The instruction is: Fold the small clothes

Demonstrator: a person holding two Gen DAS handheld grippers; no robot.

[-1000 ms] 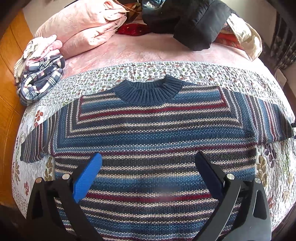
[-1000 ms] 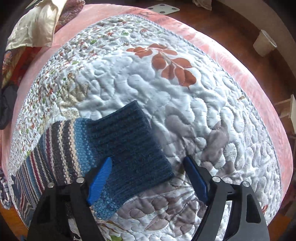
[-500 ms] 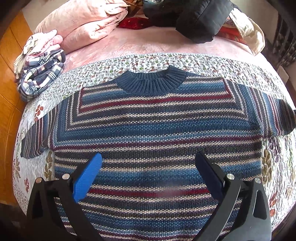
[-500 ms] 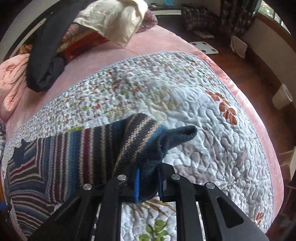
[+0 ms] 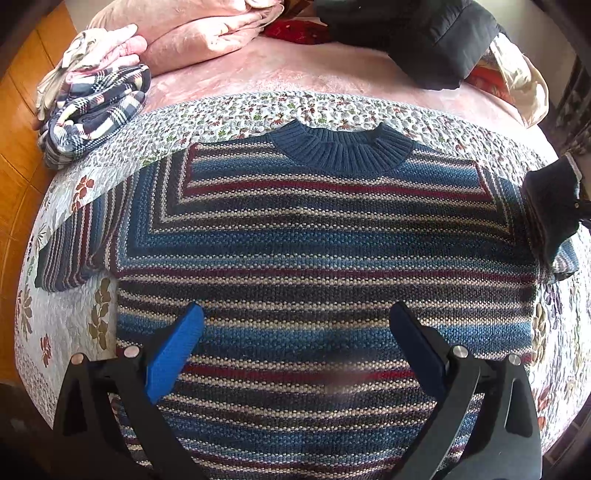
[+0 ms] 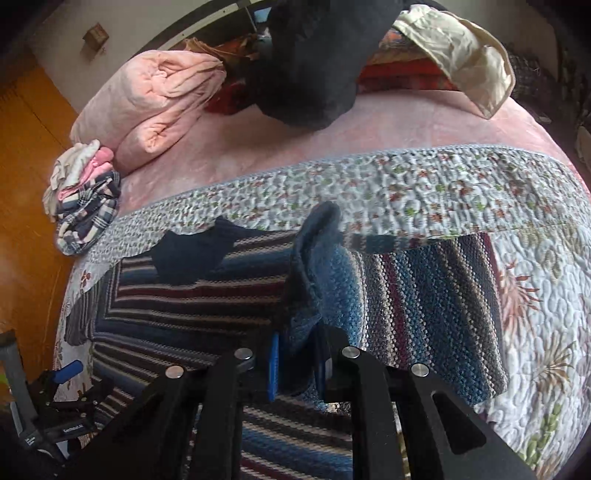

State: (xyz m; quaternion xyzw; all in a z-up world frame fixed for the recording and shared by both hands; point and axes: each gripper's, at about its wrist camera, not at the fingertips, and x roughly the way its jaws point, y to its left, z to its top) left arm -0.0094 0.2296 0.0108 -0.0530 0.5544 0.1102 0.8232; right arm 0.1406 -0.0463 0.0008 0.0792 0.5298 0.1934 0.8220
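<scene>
Right tongs (image 6: pixel 295 369) clamp sweater cuff (image 6: pixel 317 236); left tongs (image 5: pixel 295 350) wide.

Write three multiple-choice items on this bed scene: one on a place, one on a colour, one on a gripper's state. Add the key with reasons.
1. Where does the plaid folded garment lie?
A. beside the pink blanket, left of the striped sweater
B. on the sweater's chest
C. on the floor

2. What colour is the sweater's ribbed collar?
A. red
B. dark blue
C. cream

3. What is the right gripper doing?
A. hanging open over bare quilt
B. shut on the sweater's sleeve cuff
C. gripping the collar

Key: 1 A, it sits at the bed's left edge by the blanket. 2 B, the ribbing is navy. 3 B, knit fabric is pinched between its fingers.
</scene>
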